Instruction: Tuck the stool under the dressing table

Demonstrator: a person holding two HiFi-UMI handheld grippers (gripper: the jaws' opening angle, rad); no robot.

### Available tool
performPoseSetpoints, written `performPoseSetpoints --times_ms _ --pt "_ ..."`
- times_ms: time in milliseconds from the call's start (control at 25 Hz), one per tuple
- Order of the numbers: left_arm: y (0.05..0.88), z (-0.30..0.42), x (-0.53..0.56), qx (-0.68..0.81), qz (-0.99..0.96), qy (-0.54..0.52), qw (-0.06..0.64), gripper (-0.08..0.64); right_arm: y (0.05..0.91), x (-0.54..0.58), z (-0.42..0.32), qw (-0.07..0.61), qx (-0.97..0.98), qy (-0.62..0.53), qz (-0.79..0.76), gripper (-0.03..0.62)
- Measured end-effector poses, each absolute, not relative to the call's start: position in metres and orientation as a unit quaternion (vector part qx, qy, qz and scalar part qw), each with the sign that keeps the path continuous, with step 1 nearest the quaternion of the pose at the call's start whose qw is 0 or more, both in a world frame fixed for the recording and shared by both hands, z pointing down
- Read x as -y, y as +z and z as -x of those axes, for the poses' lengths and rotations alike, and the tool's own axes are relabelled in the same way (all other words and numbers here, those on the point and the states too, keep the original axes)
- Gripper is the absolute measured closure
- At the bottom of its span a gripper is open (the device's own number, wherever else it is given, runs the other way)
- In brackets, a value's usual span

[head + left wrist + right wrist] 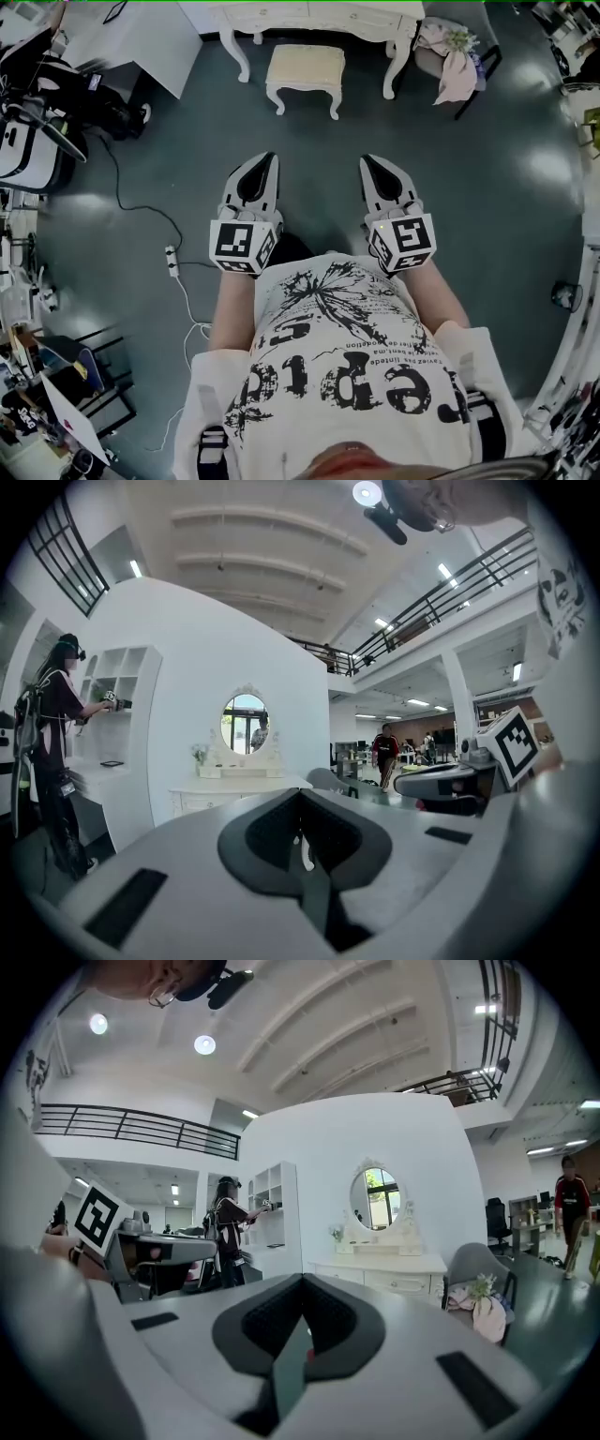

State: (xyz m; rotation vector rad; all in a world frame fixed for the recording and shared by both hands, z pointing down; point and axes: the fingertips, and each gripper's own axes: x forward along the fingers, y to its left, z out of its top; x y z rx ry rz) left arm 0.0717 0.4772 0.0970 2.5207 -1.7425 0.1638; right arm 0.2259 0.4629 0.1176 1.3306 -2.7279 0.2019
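Stool [306, 73]: far, before dressing table [319, 17], not tucked. Left tongs [271, 157], right tongs [365, 159]: clenched, empty, well short of it.

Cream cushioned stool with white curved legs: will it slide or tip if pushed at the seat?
Probably slides: the cream cushioned stool stands on splayed white legs on a glossy dark floor. It looks rigid and fairly light; a low push should limit tipping.

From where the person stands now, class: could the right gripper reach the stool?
Probably not: the right gripper is held near the body, floor between it and the stool. Nothing blocks the way.
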Motion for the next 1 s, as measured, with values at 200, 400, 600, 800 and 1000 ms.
performPoseSetpoints --times_ms 200,400,600,800,1000 --pt "0.118 -0.055 -0.47 0.571 -0.817 0.061 0.054 0.54 0.136 -0.453 -0.218 0.064 0.892 0.083 -0.441 0.575" --pt "0.128 -0.033 -0.436 0.576 -0.812 0.065 0.065 0.54 0.149 -0.422 -0.205 0.078 0.887 0.093 -0.445 0.575" --pt "0.137 -0.004 -0.382 0.558 -0.823 0.068 0.074 0.54 0.155 -0.375 -0.178 0.087 0.875 0.097 -0.465 0.575" --pt "0.14 0.032 -0.296 0.535 -0.838 0.068 0.085 0.54 0.159 -0.299 -0.143 0.097 0.86 0.103 -0.491 0.575" --pt "0.138 0.079 -0.208 0.502 -0.856 0.081 0.09 0.54 0.158 -0.224 -0.101 0.114 0.837 0.105 -0.524 0.575"
